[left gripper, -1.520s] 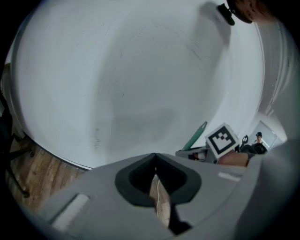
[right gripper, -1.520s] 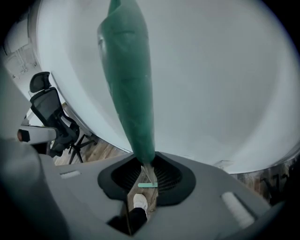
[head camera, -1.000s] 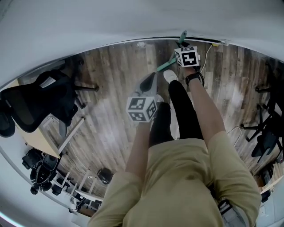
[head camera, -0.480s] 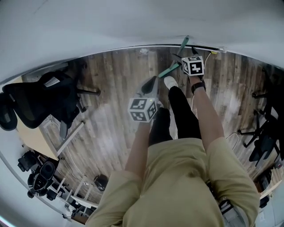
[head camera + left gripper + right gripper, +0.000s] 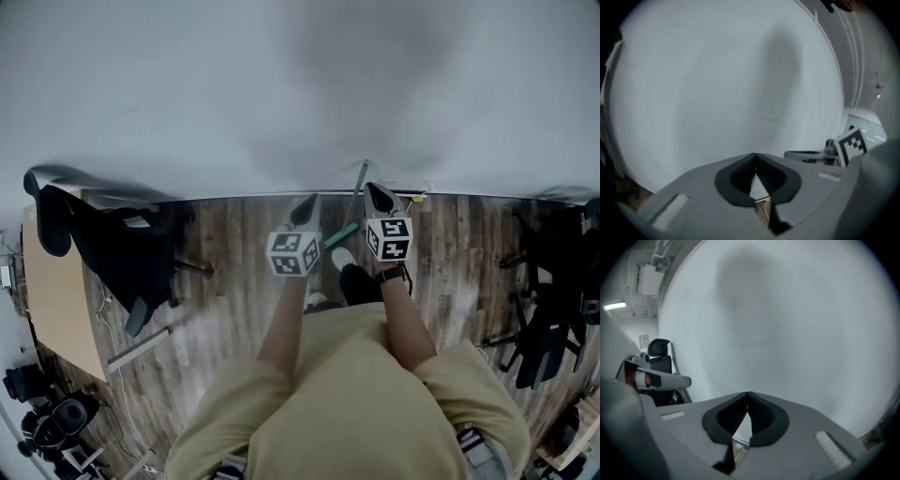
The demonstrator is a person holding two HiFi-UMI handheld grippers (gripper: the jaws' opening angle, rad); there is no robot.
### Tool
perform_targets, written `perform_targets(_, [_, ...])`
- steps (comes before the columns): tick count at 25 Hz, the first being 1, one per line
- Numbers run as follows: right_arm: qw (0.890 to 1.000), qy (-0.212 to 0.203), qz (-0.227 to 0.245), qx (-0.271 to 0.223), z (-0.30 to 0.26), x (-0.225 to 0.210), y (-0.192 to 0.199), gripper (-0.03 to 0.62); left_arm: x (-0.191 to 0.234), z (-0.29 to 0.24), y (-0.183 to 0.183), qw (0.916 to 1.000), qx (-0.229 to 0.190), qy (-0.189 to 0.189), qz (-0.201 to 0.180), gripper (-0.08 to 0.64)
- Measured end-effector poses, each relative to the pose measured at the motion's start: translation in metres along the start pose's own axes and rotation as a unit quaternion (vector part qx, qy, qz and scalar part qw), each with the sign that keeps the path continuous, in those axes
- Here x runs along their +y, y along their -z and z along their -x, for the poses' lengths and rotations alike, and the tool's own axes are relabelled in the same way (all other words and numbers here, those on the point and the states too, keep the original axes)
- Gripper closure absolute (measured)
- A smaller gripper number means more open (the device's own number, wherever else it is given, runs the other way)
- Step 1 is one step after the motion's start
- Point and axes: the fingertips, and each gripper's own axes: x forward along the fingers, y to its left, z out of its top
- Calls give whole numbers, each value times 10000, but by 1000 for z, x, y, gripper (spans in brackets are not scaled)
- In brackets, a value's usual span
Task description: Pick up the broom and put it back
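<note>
- Head view: finds the broom (image 5: 343, 234) between left claw (image 5: 309, 201) and right claw (image 5: 373, 190), held by neither and nearer the right. Puts its long axis from the green near end to the thin far end at the foot of the wall (image 5: 281, 94). Cannot settle whether leaning there or lying on the floor (image 5: 234, 244).
- Left gripper view: shows jaws pressed together on nothing, facing bare wall, no broom ahead.
- Right gripper view: shows the same, tips meeting, nothing pinched.
- Fits either a broom set back or one awaiting pick-up.
</note>
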Motion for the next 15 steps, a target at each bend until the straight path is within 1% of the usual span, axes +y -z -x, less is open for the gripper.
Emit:
perform_targets(2, [9992, -156, 187, -328, 16, 18, -37, 586, -8, 10, -25, 9996, -189, 37, -209, 558])
perform_targets(4, [9975, -257, 263, -607, 33, 34, -68, 588, -19, 23, -53, 9977, -453, 112, -485, 558])
perform_targets(7, [9936, -275, 568, -935, 52, 56, -109, 588, -35, 47, -97, 9904, -948, 150, -999, 558])
perform_targets(9, [9895, -257, 798, -1174, 63, 73, -136, 588, -37, 68, -122, 9843, -1263, 108, -1229, 558])
perform_targets(12, [9828, -269, 1028, -1510, 78, 99, -163, 588, -33, 96, -146, 9771, -1624, 27, -1375, 558])
perform_targets(15, [9778, -320, 1124, -1741, 93, 121, -173, 588, -31, 120, -159, 9713, -1882, -27, -1456, 558])
